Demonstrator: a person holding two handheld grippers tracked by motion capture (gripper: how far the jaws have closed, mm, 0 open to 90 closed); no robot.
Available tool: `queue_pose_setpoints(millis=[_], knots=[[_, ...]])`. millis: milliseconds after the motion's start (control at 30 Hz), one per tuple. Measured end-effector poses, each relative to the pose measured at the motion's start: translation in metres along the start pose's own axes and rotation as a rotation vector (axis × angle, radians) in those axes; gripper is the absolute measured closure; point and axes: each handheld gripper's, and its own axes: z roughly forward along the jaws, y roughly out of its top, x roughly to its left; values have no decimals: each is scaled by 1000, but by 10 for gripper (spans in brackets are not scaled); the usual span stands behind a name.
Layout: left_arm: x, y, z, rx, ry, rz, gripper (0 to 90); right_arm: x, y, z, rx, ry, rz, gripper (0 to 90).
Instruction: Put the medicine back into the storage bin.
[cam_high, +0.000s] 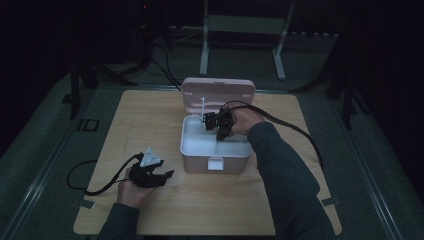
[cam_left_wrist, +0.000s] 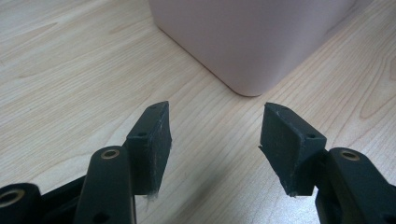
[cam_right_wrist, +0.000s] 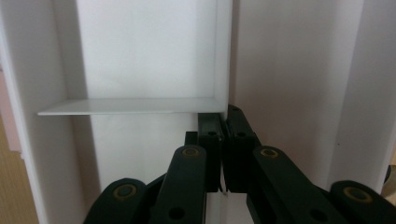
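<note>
Nearest, the left gripper (cam_high: 162, 176) rests on the counter (cam_high: 150, 125), jaws released, just short of the pink box (cam_high: 216, 160). Farther off, the right gripper (cam_high: 220, 131) reaches inside the box, jaws clenched on the edge of a thin white divider (cam_right_wrist: 130, 106).

The light wooden table (cam_high: 150, 120) has rounded corners and a pale grain, with bits of grey tape (cam_high: 88, 203) stuck at its near edges on both sides. It sits on a grey-green carpeted floor (cam_high: 45, 130), pretty dim all round. Behind the table there's a white metal stand (cam_high: 205, 45) with two upright legs and a crossbar, plus dark tripod legs (cam_high: 80, 75) and black cables (cam_high: 165, 70) trailing across the floor.
</note>
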Motion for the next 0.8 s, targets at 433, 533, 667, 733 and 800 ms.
queue_pose_setpoints(millis=[433,533,667,733,800], knots=[[0,0,0,5,-5,-4,427,1,-8,-6,-71,5,27,896],[1,0,0,4,-4,-3,428,1,-8,-9,-80,2,27,896],[1,0,0,5,-3,-3,427,1,-9,-13,-92,-1,30,896],[1,0,0,3,-4,-3,428,1,-10,-16,-102,1,31,896],[1,0,0,2,-4,-4,428,1,-11,-18,-110,-3,34,896]])
